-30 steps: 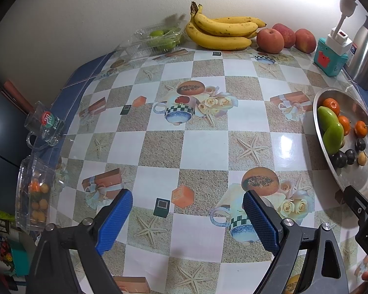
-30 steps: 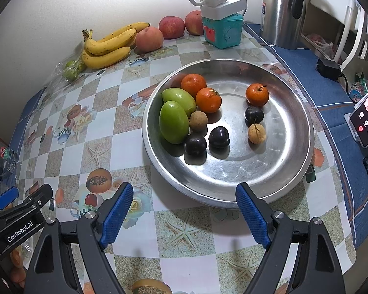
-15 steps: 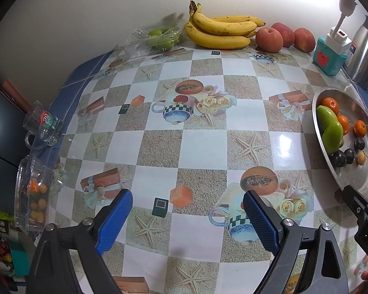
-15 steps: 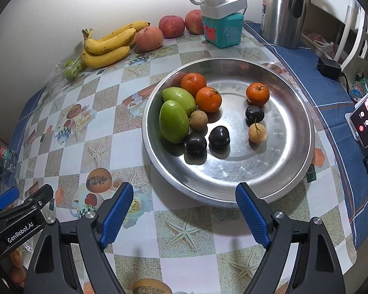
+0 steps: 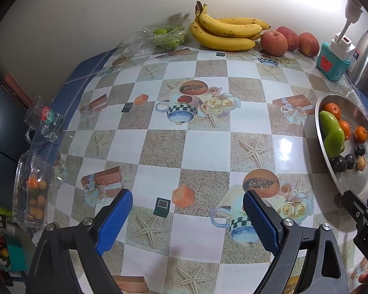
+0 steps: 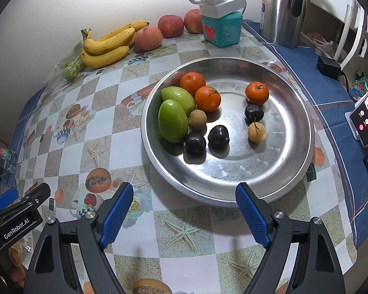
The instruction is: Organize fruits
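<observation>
A round steel tray (image 6: 269, 171) (image 5: 353, 183) holds two green mangoes (image 6: 173, 120), three tangerines (image 6: 207, 98), three dark plums (image 6: 218, 136) and two small brown longans (image 6: 256, 132). By the wall lie a bunch of bananas (image 5: 224, 34) (image 6: 108, 46) and three peaches (image 5: 273, 42) (image 6: 170, 25). My right gripper (image 6: 184, 214) hangs open just in front of the tray's near rim, nothing between its fingers. My left gripper (image 5: 186, 221) is open over the bare tablecloth, left of the tray.
A clear box of green fruit (image 5: 159, 38) sits left of the bananas. A teal box with a white power strip (image 6: 220, 12) and a steel kettle (image 6: 283, 9) stand at the back. A glass mug (image 5: 43, 122) and a clear box of small orange fruit (image 5: 33, 193) sit at the table's left edge. A phone (image 6: 366, 120) stands right.
</observation>
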Tool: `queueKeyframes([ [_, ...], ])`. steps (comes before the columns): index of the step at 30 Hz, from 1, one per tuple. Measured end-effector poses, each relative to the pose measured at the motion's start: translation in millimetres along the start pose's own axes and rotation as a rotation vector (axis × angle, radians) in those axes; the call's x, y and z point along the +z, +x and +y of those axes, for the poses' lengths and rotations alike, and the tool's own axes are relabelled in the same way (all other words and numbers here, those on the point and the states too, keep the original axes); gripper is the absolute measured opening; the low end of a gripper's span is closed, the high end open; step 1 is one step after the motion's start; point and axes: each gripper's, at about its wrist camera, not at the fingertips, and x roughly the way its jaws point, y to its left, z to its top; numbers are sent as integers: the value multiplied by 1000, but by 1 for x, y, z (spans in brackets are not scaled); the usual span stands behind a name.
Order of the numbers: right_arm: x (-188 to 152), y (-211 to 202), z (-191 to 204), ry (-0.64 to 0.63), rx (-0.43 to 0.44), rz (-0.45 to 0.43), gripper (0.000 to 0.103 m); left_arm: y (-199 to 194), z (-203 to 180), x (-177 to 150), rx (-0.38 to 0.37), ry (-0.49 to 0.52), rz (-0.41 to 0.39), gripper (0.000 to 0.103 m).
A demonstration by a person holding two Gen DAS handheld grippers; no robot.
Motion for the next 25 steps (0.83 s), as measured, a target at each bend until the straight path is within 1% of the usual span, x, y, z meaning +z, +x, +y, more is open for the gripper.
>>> queueKeyframes([
  [11, -2, 2, -1, 1, -1, 2, 86, -1, 2, 1, 4, -16, -4, 93],
  [17, 0, 1, -1, 1, 0, 2, 86, -6, 4, 2, 1, -26, -29, 93],
  [25, -1, 1, 0, 0, 0, 3, 86, -7, 4, 3, 4, -33, -29, 93],
])
